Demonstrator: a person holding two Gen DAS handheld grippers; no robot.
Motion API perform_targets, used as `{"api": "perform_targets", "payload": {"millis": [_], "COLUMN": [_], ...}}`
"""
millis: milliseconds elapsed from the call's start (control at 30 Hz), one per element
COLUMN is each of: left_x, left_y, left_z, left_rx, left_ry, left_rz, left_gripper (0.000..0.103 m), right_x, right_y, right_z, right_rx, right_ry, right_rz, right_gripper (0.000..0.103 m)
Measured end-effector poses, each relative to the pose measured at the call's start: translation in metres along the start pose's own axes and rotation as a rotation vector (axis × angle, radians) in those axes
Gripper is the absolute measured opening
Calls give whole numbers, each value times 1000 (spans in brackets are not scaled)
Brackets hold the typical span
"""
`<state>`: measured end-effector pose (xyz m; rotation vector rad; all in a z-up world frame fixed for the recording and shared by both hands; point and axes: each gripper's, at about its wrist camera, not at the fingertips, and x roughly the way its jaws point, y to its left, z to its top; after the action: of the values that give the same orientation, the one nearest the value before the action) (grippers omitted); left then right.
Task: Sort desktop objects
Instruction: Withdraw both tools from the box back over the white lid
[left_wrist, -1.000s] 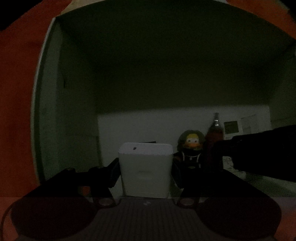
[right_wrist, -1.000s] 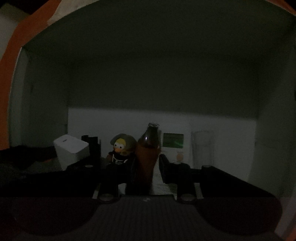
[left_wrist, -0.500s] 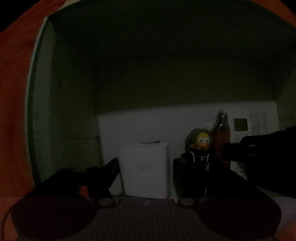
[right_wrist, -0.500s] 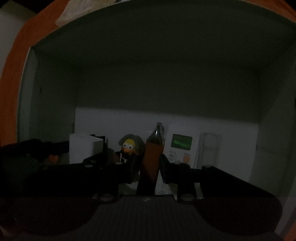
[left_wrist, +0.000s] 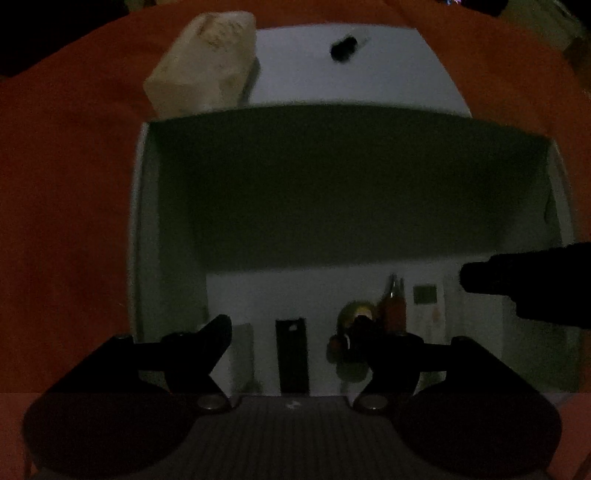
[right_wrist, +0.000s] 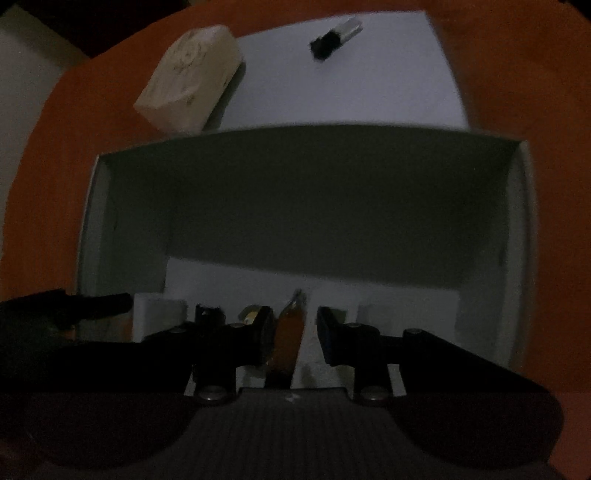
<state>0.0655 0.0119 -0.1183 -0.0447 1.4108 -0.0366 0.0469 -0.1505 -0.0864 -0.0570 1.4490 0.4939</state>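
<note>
Left wrist view: our left gripper (left_wrist: 295, 328) has just been opening wide and pinches nothing. The small white plastic cube (left_wrist: 242, 350) sits loose below it in the big white box (left_wrist: 332, 184). Our right gripper (right_wrist: 295, 325) has the brown glass bottle (right_wrist: 288, 343) between its fingers, and we cannot tell if they squeeze it. The cream-coloured soft block (left_wrist: 203, 62) lies slanting past the far wall, leftwards. We think the left hand is nearer.

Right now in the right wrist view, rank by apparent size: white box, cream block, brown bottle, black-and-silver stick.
1. Deep white box, by far largest.
2. Cream rectangular block.
3. Brown glass bottle, partly hidden, so unsure against the block.
4. Small black-and-silver stick, smallest, also farthest.
</note>
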Motion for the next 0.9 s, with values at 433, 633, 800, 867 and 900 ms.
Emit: {"api": "perform_targets", "payload": {"millis": [433,633,800,867,900], "left_x": [-25,-29,-19,-14,-11], "left_y": [18,20,18,16,15], "left_z": [46,76,79,79,80], "left_rx": [-76,-132,-141,-130,-123], "left_ry": [-154,-187,-202,-192,-188], "left_rz": [-29,-59,-43,-38,-35], "left_gripper": [90,90,92,92,92], "right_x": [-57,-74,-77,-72,-68], "right_y": [-9,-15,-24,-28,-31], "right_z": [31,62,91,103,110], "right_rx": [9,11,-34,-41,-33], "right_ry": [-134,-184,-209,-210,-207], "right_rz": [-55,-59,-59,-66,-71], "right_gripper": [55,59,71,71,71]}}
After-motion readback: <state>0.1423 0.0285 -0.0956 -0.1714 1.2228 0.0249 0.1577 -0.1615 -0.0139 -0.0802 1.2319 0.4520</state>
